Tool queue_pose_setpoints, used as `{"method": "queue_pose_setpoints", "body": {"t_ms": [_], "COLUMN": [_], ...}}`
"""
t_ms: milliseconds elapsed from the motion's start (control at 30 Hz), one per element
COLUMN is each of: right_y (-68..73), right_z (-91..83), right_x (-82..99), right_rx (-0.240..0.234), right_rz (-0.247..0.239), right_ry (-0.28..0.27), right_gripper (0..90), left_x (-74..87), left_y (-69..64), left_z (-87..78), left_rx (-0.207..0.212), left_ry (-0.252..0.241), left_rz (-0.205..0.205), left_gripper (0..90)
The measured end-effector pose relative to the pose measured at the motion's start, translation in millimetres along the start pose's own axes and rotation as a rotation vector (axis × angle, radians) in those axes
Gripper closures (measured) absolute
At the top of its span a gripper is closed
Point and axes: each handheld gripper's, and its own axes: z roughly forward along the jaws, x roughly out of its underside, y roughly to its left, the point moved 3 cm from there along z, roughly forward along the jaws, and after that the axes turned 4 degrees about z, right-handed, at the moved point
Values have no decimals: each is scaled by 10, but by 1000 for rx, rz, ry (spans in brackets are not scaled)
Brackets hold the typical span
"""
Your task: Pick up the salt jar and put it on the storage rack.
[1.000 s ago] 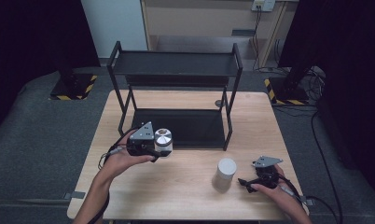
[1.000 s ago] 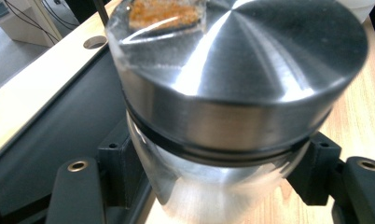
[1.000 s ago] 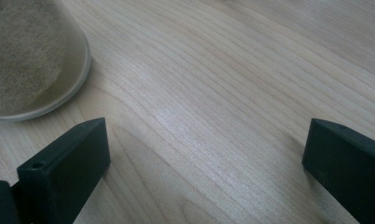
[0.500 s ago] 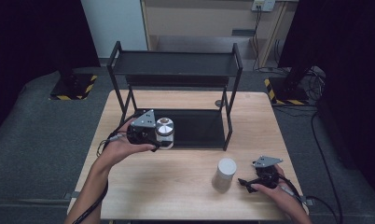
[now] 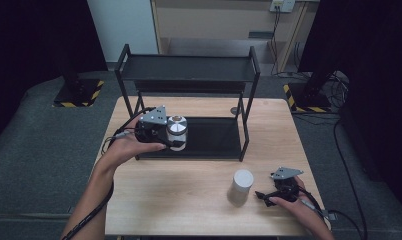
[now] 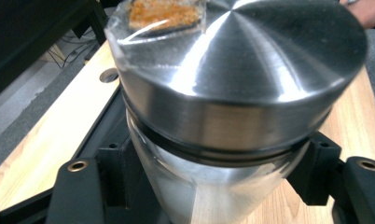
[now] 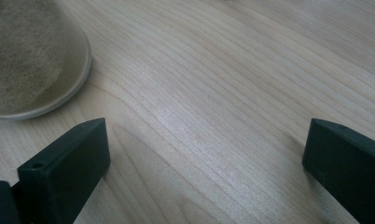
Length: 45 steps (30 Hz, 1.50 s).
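Jaws of left gripper (image 5: 175, 136) pinching steel-lidded jar (image 5: 177, 131), right gripper (image 5: 263, 196) spread, wooden table (image 5: 189, 200), black shelf (image 5: 189, 75), dark room

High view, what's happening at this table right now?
A person works at a wooden table with a gripper in each hand. The left gripper is shut on a glass jar with a metal lid, holding it in front of the lower level of a black shelf rack. The right gripper rests on the table, jaws open, beside a second, pale jar.
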Motion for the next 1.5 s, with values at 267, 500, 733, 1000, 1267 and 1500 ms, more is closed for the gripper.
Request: {"method": "queue_pose_setpoints", "body": {"t_ms": [267,500,733,1000,1267,1500], "right_y": [1,1,0,0,0,-1], "right_z": [0,0,1,1,1,1], "right_x": [0,0,1,1,2,1], "right_rx": [0,0,0,0,0,0], "right_rz": [1,1,0,0,-1,-1], "right_ry": [0,0,-1,-1,-1,-1], "right_gripper": [15,15,15,15,15,15], "left_x": [-188,-390,-525,-708,-853,-970], "left_y": [15,28,70,146,260,370], "left_z": [-127,-255,-369,-471,-553,-614], "left_rx": [-14,-25,-43,-35,-45,-48], "left_ry": [5,15,10,17,12,4], "left_rz": [14,24,24,35,44,46], "left_gripper": [295,296,295,296,296,295]}}
